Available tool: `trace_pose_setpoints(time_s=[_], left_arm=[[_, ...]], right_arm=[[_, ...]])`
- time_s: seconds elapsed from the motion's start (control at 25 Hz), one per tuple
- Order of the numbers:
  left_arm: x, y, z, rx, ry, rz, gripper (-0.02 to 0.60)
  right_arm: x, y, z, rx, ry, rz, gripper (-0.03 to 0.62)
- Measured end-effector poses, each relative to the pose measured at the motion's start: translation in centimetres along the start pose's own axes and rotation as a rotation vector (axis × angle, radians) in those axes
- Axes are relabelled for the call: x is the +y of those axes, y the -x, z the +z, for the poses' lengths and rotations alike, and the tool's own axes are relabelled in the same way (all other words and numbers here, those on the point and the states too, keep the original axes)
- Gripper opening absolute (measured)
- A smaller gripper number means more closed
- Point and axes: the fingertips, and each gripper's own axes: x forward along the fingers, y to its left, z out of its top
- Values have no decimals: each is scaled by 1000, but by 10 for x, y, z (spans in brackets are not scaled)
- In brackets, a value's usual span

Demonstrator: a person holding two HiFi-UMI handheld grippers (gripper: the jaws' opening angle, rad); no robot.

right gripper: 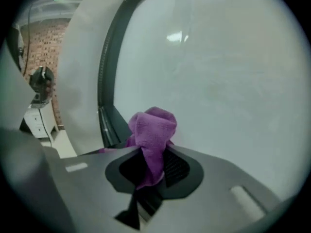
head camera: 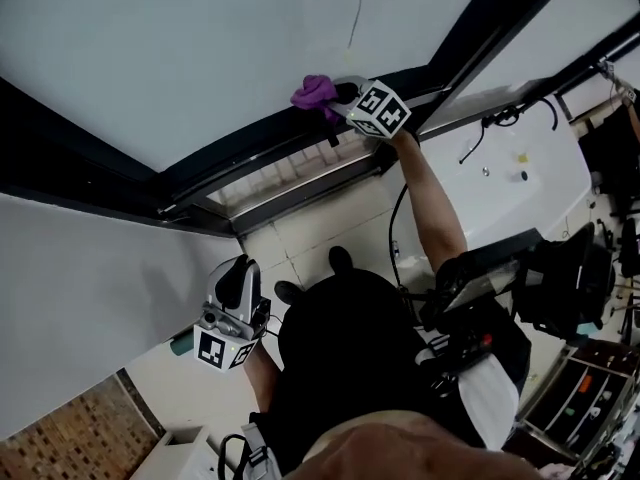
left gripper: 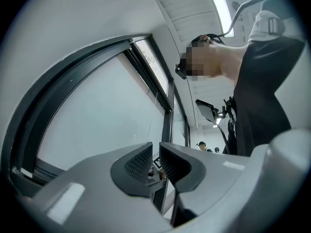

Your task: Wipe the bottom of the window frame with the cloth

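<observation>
A bunched purple cloth [head camera: 316, 93] [right gripper: 152, 130] sits clamped in my right gripper [head camera: 345, 101] [right gripper: 154, 165], which is shut on it. The cloth is pressed where the pale glass meets the dark bottom window frame [head camera: 250, 153] [right gripper: 109, 125]. My left gripper [head camera: 237, 286] hangs low by the white wall, far from the cloth. In the left gripper view, the left gripper [left gripper: 156, 165] has its ribbed pads nearly touching, with only a thin slit and nothing between them.
A black frame post [head camera: 480, 33] rises at the right of the pane. A white sill [head camera: 520, 173] carries cables and small bits. A brick wall [head camera: 70, 423] and a white cabinet [head camera: 180, 453] stand at the lower left. Dark equipment [head camera: 560, 278] sits at the right.
</observation>
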Motion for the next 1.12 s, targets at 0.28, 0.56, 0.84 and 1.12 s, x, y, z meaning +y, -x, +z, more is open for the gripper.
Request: trace_pose_setpoints(time_s=[0.28, 0.56, 0.84, 1.12], left_arm=[[1, -14, -11, 53, 6, 8, 46], [-17, -50, -23, 106, 19, -88, 46], [-27, -68, -33, 141, 31, -107, 46], [-28, -69, -29, 133, 7, -87, 46]], right_arm=[[34, 53, -30, -32, 117, 132, 72], [16, -6, -15, 7, 239, -59, 71], [2, 2, -14, -52, 151, -68, 72], [-11, 35, -6, 19, 100, -212, 71]])
